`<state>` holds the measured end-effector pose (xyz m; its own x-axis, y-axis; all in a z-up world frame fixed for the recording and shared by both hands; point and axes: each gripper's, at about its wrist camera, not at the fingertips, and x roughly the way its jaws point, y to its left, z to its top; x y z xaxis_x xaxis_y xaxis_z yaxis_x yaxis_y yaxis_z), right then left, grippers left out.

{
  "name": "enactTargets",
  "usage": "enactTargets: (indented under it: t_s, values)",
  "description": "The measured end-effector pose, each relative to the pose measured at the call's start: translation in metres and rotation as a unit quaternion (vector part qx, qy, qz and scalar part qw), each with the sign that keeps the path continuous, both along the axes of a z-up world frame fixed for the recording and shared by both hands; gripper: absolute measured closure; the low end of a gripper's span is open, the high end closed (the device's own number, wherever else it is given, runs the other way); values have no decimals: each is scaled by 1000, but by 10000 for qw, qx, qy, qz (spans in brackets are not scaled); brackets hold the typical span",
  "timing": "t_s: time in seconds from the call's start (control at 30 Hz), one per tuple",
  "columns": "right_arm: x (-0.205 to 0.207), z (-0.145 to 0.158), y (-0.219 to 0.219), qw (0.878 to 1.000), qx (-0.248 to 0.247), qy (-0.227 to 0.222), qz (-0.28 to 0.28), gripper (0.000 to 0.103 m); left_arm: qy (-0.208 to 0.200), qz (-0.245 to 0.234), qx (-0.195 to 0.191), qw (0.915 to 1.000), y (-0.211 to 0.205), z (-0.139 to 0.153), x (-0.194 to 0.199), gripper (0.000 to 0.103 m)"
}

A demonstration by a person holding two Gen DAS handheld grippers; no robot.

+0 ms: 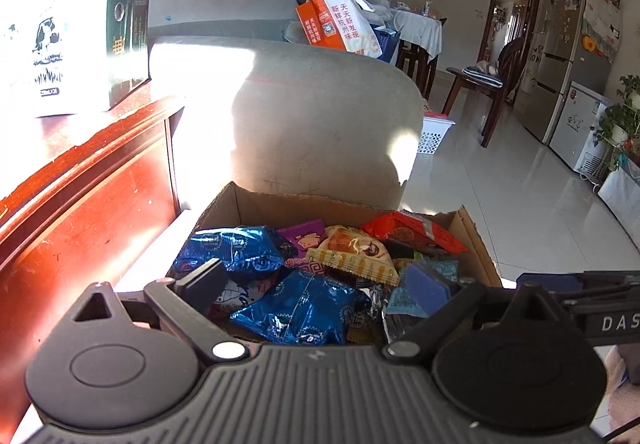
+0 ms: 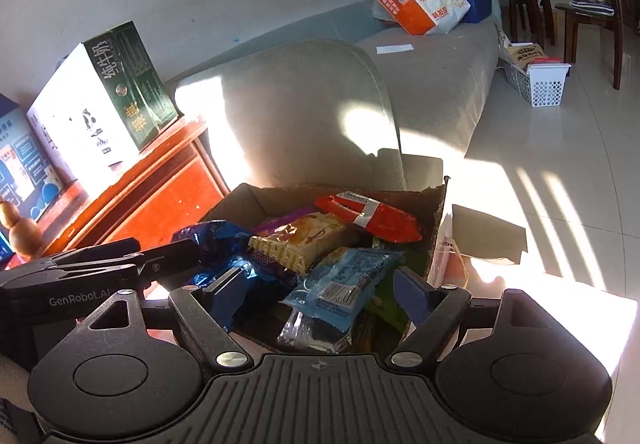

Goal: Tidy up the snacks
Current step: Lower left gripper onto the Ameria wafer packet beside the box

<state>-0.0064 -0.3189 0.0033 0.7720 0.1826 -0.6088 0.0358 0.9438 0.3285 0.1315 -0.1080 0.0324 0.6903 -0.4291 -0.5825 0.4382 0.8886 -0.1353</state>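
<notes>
Both tools hang over the cardboard box (image 1: 474,244) where the snacks (image 1: 352,256) are heaped. The left gripper (image 1: 316,286) and right gripper (image 2: 320,294) stand spread, apparently gripping nothing, probably poised to choose a packet near the box's front edge.

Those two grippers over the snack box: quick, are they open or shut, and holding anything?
Left gripper: open, jaws wide above the snacks, holding nothing.
Right gripper: open, jaws either side of a light blue packet, not gripping it.
</notes>
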Motion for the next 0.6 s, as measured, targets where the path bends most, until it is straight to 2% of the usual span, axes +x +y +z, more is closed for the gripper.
enactTargets:
  t_s: [0.1,0.2,0.33,0.43,0.6]
  values:
    - [-10,-6,3,9992,59,174,342,21,68,-103,124,9998,6,-7,-16,7]
    - [-22,-10,12,9967,-190,215,761,21,125,-213,234,9994,11,-15,-29,7]
    - [-33,-22,17,9919,-389,449,1126,21,340,-778,335,9958,6,-36,-42,9]
    - [-39,-32,17,9885,-558,568,1289,21,569,-910,343,9936,5,-48,-43,11]
    - [-42,-55,24,9789,-869,783,1675,22,894,-1018,34,9908,6,-62,-39,18]
